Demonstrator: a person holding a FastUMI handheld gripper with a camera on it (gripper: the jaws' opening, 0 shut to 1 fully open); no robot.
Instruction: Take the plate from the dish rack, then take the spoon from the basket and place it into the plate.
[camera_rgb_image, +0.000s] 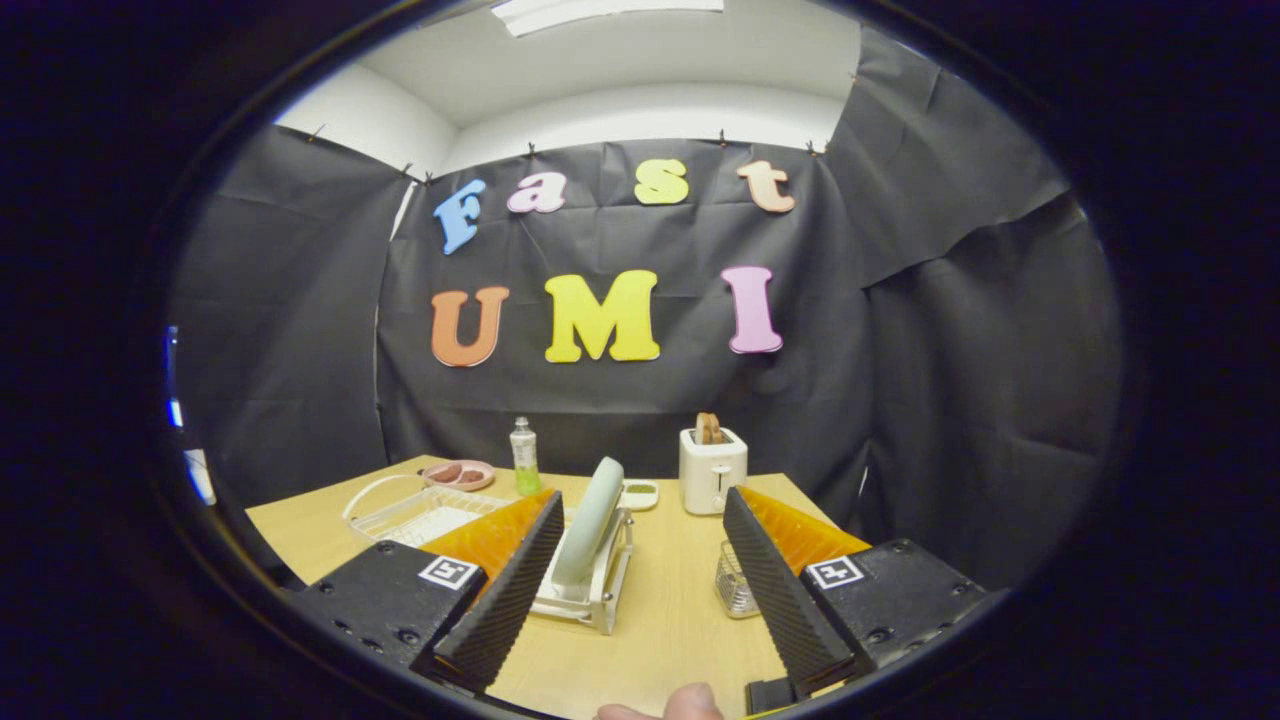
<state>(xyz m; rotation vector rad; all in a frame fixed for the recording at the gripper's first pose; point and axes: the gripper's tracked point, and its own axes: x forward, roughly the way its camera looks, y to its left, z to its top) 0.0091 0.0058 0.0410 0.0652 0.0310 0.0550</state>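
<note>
Plate (590, 520) first: it stands on edge in the dish rack (590, 590), just ahead of the tongs (640, 585) and nearer the left finger (505, 590) than the right finger (775, 590), in the lower middle of the frame. The tongs are wide open, holding nothing, with bare table (660, 630) between the ribbed pads. A fingertip (665, 705) of the person holding the tool peeks in at the very bottom centre.

The plate's rim faces the tongs, and it leans a little, its top tipped toward the right and away. Its long edge runs from low near the left finger up toward the middle of the frame, so the fingers would likely have to shift left and close across its thin edge. It looks pale green and smooth, probably slippery.

Just inside the right finger sits a small wire basket (735, 585); whether the spoon is in it I cannot tell, since the finger hides much of it.

Farther out, left of centre, are a white wire tray (420, 512), a pink dish (458, 474) and a bottle (523, 455); a toaster (712, 470) stands right of centre against the wall.
</note>
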